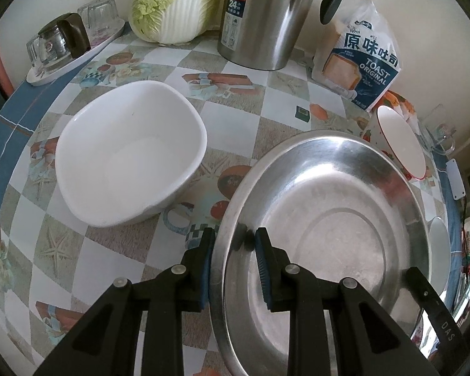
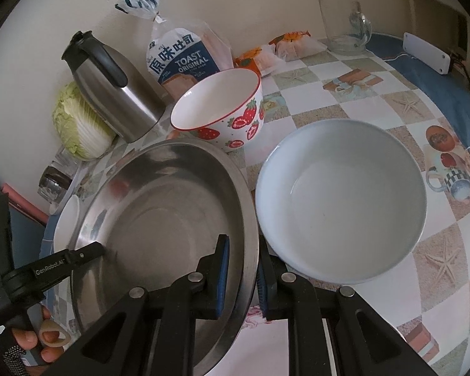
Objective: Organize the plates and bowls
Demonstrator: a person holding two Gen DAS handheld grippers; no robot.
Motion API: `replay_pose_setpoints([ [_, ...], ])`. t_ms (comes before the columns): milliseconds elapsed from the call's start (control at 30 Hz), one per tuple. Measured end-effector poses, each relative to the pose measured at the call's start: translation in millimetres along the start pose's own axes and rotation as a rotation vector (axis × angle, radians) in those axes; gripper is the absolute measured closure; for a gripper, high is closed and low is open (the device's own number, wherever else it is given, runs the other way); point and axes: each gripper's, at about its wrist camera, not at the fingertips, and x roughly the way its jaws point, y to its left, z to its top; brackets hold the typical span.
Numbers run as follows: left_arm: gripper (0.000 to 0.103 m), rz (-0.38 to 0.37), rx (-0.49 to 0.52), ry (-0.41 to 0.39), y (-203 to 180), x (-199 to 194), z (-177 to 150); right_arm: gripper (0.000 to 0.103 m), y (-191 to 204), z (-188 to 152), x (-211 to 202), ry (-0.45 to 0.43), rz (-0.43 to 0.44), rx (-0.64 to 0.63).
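Steel dominates both views: the wide metal basin [image 1: 329, 235] sits lower right of the left wrist frame and lower left of the right wrist frame, gripped from two sides. The left gripper [image 1: 235, 244] is clamped narrow across its near-left rim, one pad outside and one inside; the right gripper [image 2: 242, 263] pinches the opposite rim the same way. Nothing looks stacked yet. The white bowl [image 1: 128, 153] stands apart on the checked tablecloth [image 1: 235, 103], the strawberry bowl [image 2: 222, 109] sits just behind the basin, and the pale blue bowl [image 2: 341, 200] lies just beside it (all three empty). I judge the sorting barely begun, with nesting or grouping still to do.
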Motion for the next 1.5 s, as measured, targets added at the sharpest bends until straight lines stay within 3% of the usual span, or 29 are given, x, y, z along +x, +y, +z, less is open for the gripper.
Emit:
replay_pose_setpoints([
  [733,0.075,0.034,0.031,-0.04,2,-29,3,0.085,5,2,-12,0.002,-0.031,-0.028],
  [1267,0.059,0.053,0.07,-0.085,-5,-54,3,0.084,13,11,-42,-0.053,-0.099,-0.091],
  [1400,0.045,0.056,0.079,-0.095,-7,-59,3,0.084,20,13,-53,-0.076,-0.128,-0.124],
  [1433,0.045,0.056,0.082,-0.097,-8,-60,3,0.081,22,13,-55,-0.081,-0.139,-0.136],
  [1500,0.045,0.058,0.087,-0.098,-9,-61,2,0.064,24,13,-58,-0.09,-0.155,-0.15],
])
